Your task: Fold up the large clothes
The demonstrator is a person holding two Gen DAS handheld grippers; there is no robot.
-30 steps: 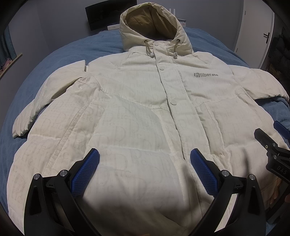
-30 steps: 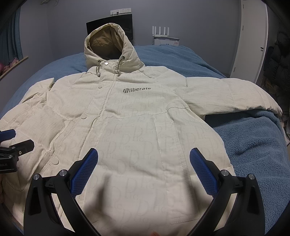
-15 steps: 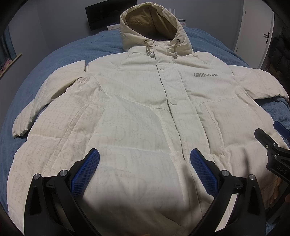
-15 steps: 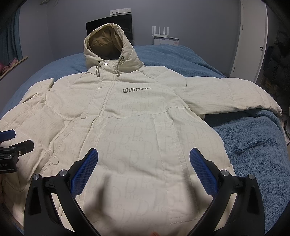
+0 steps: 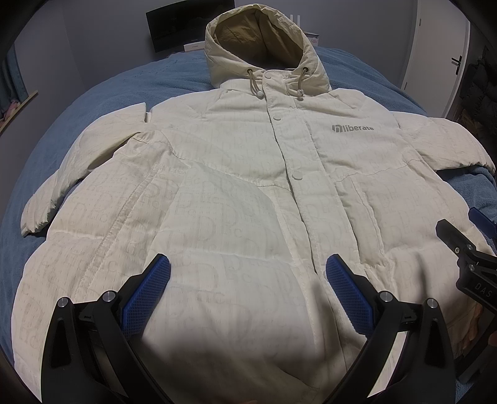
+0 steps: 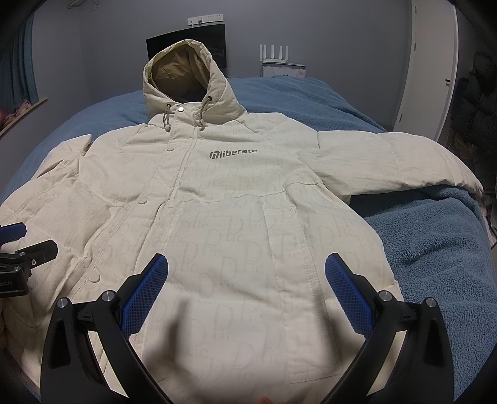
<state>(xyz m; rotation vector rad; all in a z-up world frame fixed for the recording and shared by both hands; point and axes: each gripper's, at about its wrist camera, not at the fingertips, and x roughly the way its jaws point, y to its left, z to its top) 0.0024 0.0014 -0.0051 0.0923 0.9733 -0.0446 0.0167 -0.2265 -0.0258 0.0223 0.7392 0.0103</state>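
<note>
Nothing folded yet. The cream hooded puffer jacket (image 5: 248, 192) lies flat, front up, snaps closed, spread over the blue fleece blanket (image 6: 435, 248) on the bed, hood (image 5: 264, 46) pointing to the far wall. Both sleeves are out to the sides, hem nearest me. So the whole job is left: sleeves in, sides over, body doubled up, by my guess.

Left gripper (image 5: 248, 276) hangs over the lower front of the jacket, jaws spread wide, nothing between the blue pads (image 5: 146, 298). Right gripper (image 6: 247, 276) is the same: wide apart, empty, above the lower front on the jacket's logo side. Can't tell whether either touches the fabric.

View differences: the left wrist camera shows the left sleeve (image 5: 77, 161) in full, down to its cuff; the right sleeve is cut short near the edge there. The right wrist camera shows the right sleeve (image 6: 397, 161) in full, stretched across the blanket, plus a white router (image 6: 275, 54) and a wall socket strip (image 6: 205, 19) behind the hood. Each camera catches the other gripper's tip at its frame edge. A white door (image 6: 435, 62) stands to the right.
</note>
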